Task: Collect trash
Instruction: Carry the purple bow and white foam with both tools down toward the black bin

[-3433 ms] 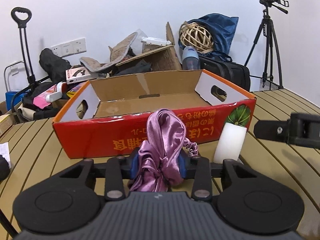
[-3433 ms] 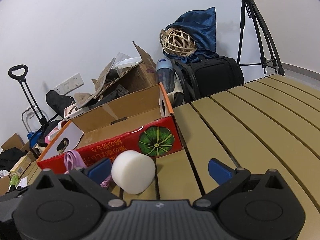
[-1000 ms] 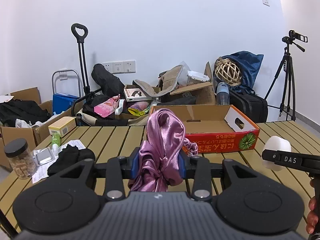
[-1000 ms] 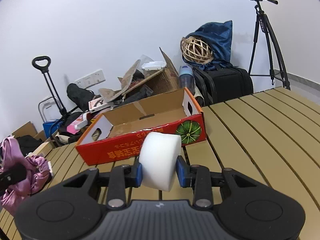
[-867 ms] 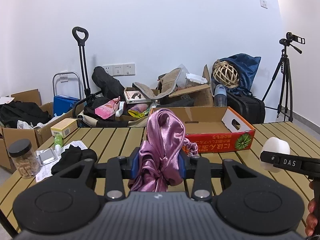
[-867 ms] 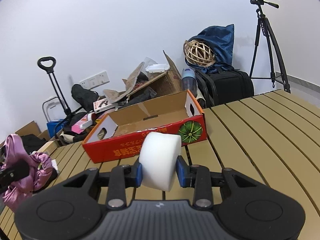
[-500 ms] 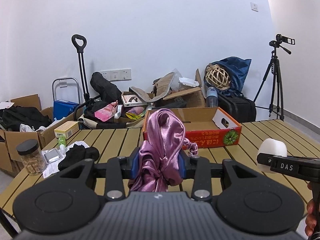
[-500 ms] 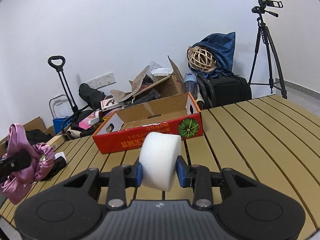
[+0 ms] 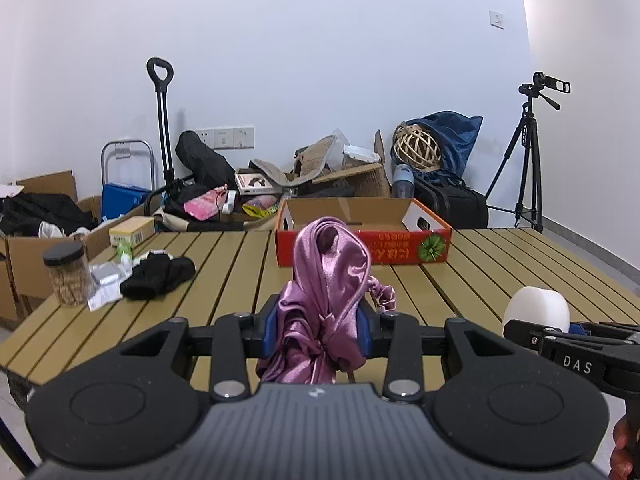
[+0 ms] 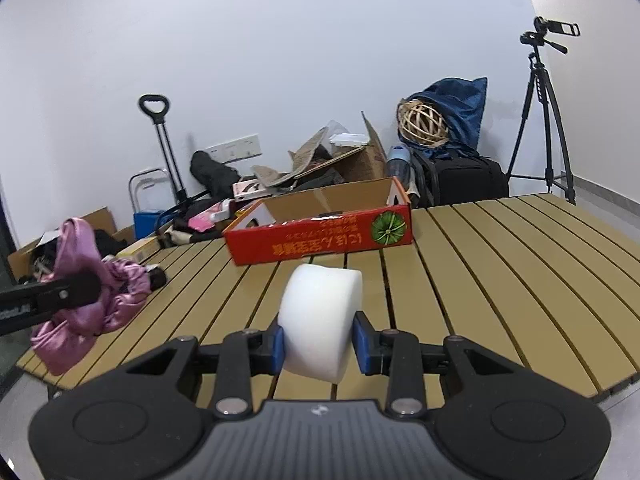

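the left tool [image 9: 316,330] is clenched on one bunched purple satin cloth [image 9: 326,280] that stands up between its blue pads, above the slatted desk [image 9: 224,276]. the right tool [image 10: 318,340] is clamped on one white foam roll [image 10: 320,320]. one red cardboard box [image 10: 320,240] sits open at the desk's far edge, well apart from both.

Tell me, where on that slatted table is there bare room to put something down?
The widest bare stretch of the table lies right of the red box, out to the far edge. The slats between that box and the grippers are bare too. It is crowded at the left end, around the black cloth, the jar and the wrappers.
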`<action>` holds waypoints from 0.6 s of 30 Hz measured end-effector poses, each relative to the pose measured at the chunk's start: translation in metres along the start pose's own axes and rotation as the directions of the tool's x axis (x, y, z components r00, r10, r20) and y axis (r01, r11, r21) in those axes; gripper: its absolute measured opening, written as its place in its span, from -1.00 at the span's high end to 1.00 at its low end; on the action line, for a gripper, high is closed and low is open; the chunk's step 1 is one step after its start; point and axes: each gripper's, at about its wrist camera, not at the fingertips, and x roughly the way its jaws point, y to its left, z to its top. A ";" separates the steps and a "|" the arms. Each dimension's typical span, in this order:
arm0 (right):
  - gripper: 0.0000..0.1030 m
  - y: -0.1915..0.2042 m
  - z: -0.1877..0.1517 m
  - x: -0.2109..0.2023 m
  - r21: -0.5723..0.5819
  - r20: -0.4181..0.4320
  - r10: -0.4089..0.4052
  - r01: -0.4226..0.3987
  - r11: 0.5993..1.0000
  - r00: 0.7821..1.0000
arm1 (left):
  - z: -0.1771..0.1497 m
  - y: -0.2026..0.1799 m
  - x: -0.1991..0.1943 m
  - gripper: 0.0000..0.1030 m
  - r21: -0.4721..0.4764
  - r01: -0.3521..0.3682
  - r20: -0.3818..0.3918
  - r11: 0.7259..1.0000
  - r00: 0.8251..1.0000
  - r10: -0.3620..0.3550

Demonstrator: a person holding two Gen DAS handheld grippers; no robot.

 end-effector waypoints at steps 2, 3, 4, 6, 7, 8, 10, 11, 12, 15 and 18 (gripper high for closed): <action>0.37 0.003 -0.006 -0.009 -0.016 -0.002 0.007 -0.007 1.000 1.000 | -0.008 0.002 -0.007 0.27 -0.007 0.008 -0.006 1.000 1.000 -0.008; 0.37 0.005 -0.010 -0.014 -0.024 -0.003 0.011 -0.011 1.000 1.000 | -0.011 0.003 -0.011 0.27 -0.009 0.010 -0.009 1.000 1.000 -0.010; 0.37 0.006 -0.014 -0.018 -0.030 -0.005 0.016 -0.016 0.999 1.000 | -0.015 0.004 -0.013 0.27 -0.011 0.011 -0.014 1.000 1.000 -0.011; 0.37 0.009 -0.022 -0.026 -0.044 -0.013 0.023 -0.023 0.999 1.000 | -0.021 0.007 -0.019 0.27 -0.015 0.014 -0.021 1.000 1.000 -0.014; 0.37 0.011 -0.026 -0.028 -0.050 -0.014 0.025 -0.025 0.998 1.000 | -0.025 0.008 -0.022 0.27 -0.016 0.015 -0.024 1.000 1.000 -0.015; 0.37 0.012 -0.029 -0.030 -0.053 -0.019 0.029 -0.030 0.998 0.999 | -0.028 0.009 -0.025 0.27 -0.017 0.016 -0.027 1.000 0.999 -0.017; 0.37 0.014 -0.039 -0.036 -0.056 -0.031 0.039 -0.040 0.998 0.999 | -0.035 0.011 -0.030 0.27 -0.019 0.018 -0.033 1.000 0.999 -0.019; 0.37 0.014 -0.043 -0.039 -0.056 -0.037 0.042 -0.045 0.997 0.998 | -0.039 0.013 -0.032 0.27 -0.019 0.021 -0.039 1.000 0.999 -0.022; 0.37 0.015 -0.049 -0.042 -0.058 -0.046 0.048 -0.050 0.997 0.998 | -0.042 0.014 -0.033 0.27 -0.020 0.024 -0.044 1.000 0.999 -0.025; 0.37 0.018 -0.064 -0.048 -0.082 -0.069 0.053 -0.058 0.995 0.996 | -0.054 0.017 -0.038 0.27 -0.022 0.029 -0.064 0.999 0.997 -0.031; 0.37 0.021 -0.076 -0.051 -0.095 -0.093 0.059 -0.068 0.993 0.994 | -0.066 0.021 -0.040 0.27 -0.025 0.033 -0.087 0.999 0.996 -0.035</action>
